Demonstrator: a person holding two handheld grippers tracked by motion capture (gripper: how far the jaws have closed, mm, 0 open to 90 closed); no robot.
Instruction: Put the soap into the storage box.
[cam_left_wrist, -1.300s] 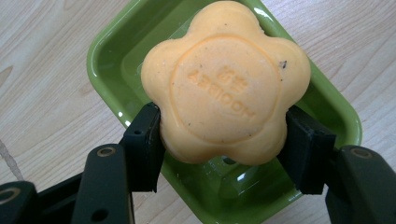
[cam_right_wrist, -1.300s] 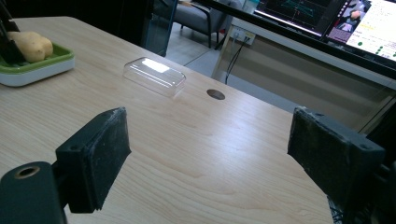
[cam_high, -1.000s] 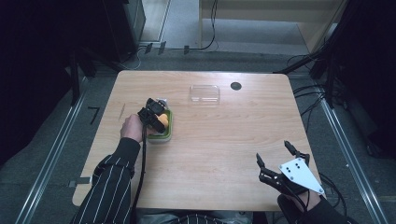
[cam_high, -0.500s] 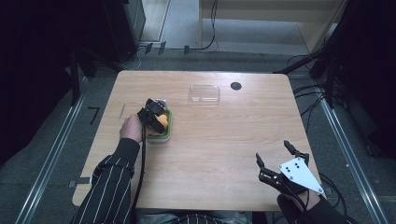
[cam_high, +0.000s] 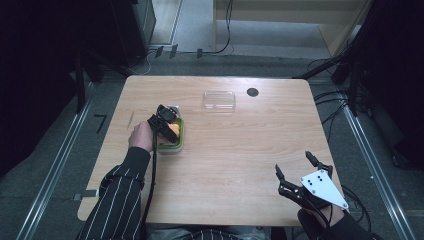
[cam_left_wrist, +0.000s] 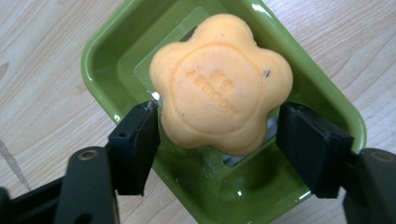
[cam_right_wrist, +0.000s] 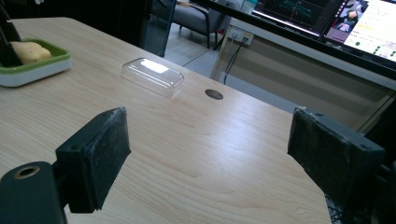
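Nothing has shifted since the earlier frame. The left gripper (cam_left_wrist: 219, 140) hangs over the green dish (cam_left_wrist: 116, 32), jaws apart, bracketing the orange soap (cam_left_wrist: 219, 88) lying inside. An off-centre squeeze could squirt the slick bar free. The right gripper (cam_high: 300, 172) idles agape.

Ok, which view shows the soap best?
The left gripper view: the soap sits close up in the green dish, stamp visible. The high view shows an orange sliver; the right gripper view a far edge.

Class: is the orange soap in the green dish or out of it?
In: the soap lies within the green dish, between the left gripper jaws.
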